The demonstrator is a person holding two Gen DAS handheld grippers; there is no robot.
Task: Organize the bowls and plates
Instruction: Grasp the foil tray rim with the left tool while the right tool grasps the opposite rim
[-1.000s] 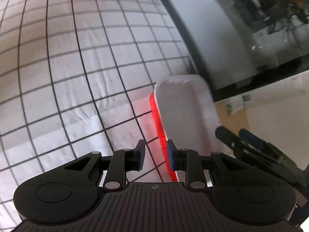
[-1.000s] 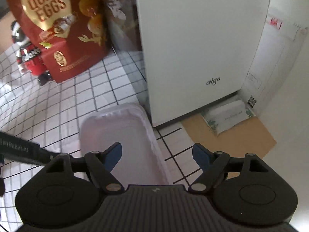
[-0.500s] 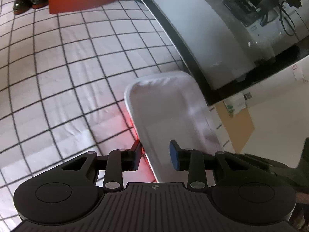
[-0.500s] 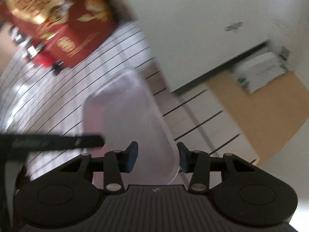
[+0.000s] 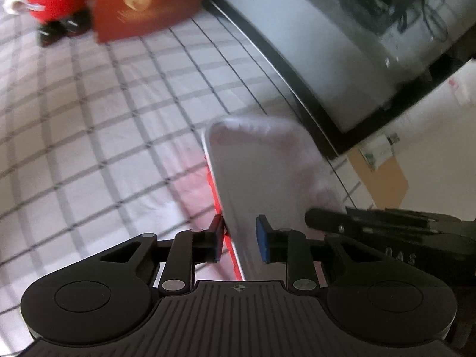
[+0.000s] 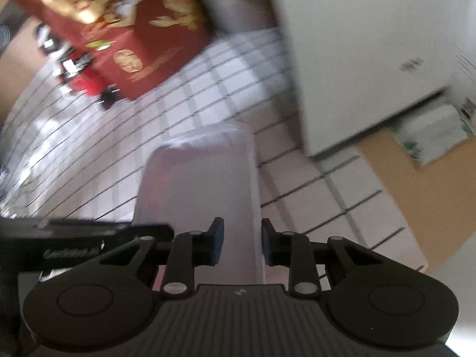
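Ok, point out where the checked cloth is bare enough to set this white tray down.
The widest bare stretch of the checked cloth lies left of the white tray, short of the red box and the red figure. A narrower strip runs between the tray and the white appliance. It is tighter along the appliance and at the box.

A second ago the right tool [image 6: 242,245] stood wide open over the tray [image 6: 202,184]; it has since drawn in to its narrowest, its pads now at either side of the tray's near right rim. The left tool [image 5: 239,239] widened briefly and its jaws are closing again, the tray's left rim [image 5: 235,238] between them. The left view has swung so the red box [image 5: 148,3] and red figure [image 5: 56,3] show more fully. Both views have blurred.
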